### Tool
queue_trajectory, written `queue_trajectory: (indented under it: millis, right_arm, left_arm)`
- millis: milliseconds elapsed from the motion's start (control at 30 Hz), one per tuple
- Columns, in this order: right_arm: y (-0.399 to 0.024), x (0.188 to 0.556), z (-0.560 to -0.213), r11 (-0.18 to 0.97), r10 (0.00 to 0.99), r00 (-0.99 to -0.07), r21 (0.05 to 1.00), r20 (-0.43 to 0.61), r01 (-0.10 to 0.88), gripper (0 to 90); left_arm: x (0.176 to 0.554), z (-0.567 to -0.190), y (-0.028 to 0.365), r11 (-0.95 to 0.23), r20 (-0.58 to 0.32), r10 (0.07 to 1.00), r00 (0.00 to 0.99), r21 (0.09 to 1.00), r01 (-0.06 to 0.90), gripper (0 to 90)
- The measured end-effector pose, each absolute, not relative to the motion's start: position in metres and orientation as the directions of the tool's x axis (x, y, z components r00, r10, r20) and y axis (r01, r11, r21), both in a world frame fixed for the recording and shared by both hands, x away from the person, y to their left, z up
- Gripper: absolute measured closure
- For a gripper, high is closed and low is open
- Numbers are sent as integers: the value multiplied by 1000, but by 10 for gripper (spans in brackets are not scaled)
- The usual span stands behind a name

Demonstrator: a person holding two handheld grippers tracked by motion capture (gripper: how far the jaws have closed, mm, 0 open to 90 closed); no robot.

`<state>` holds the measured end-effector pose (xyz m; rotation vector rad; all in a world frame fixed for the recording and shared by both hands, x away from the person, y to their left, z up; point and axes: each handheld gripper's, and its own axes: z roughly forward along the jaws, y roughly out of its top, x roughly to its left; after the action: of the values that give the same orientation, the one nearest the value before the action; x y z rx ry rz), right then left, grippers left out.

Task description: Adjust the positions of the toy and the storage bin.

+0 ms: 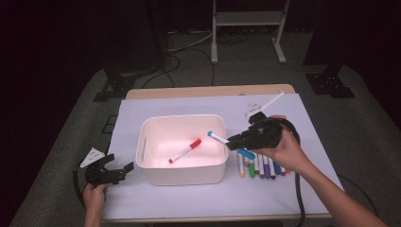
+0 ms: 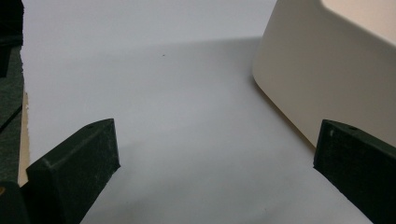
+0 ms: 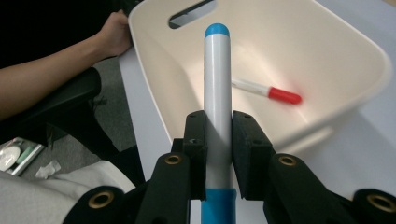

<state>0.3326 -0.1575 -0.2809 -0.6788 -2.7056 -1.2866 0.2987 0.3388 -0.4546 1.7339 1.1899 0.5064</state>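
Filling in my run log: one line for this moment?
right gripper: shut on blue marker | over white bin | red marker inside | left gripper: open, idle

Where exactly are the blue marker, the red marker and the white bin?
blue marker (image 3: 218, 84), right gripper view, white barrel above the jaws.
red marker (image 1: 195, 143), high view, red cap.
white bin (image 1: 182, 175), high view, front outer wall.

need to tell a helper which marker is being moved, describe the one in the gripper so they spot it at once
Find the white bin mid-table. At its right rim, the right gripper holds a blue marker over the edge. Unlike the red marker lying inside and the row of markers on the table, it is in the air.
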Motion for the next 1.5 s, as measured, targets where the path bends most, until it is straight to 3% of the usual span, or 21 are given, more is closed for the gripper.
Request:
queue_trajectory:
  millis: [267,567,1500]
  right_arm:
    - [-90,342,-281,641,239,-947,697,216,321,760]
    - [-47,353,-297,696,178,-962,664,209,273,760]
    - [19,364,-335,822,100,-978,539,181,184,759]
  left_arm:
    - [299,-454,339,-87,-168,880,445,863,497,0]
    - [299,-454,339,-85,-172,878,446,862,500,0]
    - [300,-455,340,-78,-181,876,448,862,501,0]
